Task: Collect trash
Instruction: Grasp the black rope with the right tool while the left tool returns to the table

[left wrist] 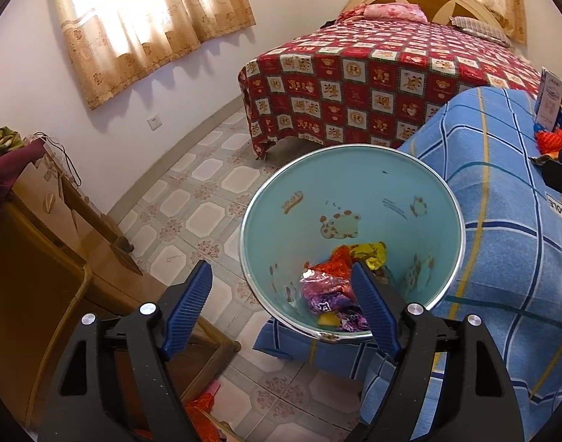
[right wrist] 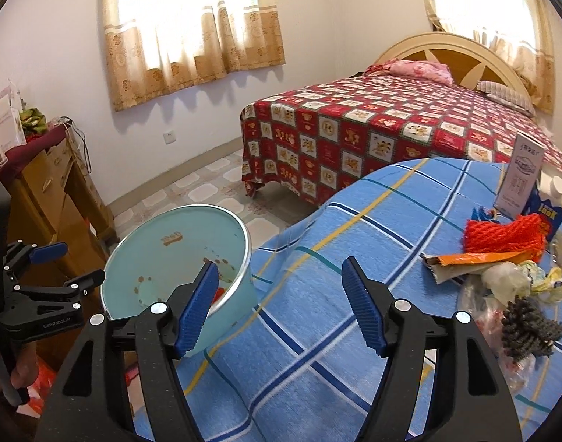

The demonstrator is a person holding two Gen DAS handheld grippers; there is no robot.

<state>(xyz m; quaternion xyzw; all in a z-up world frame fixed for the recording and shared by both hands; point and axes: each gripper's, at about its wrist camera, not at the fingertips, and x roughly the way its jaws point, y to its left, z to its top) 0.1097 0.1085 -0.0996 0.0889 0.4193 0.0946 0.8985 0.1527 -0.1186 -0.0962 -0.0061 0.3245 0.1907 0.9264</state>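
A light blue bin with cartoon prints stands beside the blue plaid table. Crumpled orange, yellow and purple wrappers lie at its bottom. My left gripper hovers open over the bin's near rim with nothing between its fingers. In the right wrist view the bin is at the left, with the left gripper beside it. My right gripper is open and empty over the table's cloth. To its right lie an orange wrapper, crumpled white plastic and a dark scouring pad.
A red knit net and a white-blue carton stand farther back on the table. A bed with a red patterned cover fills the far side. A wooden cabinet stands at the left wall. Tiled floor lies between.
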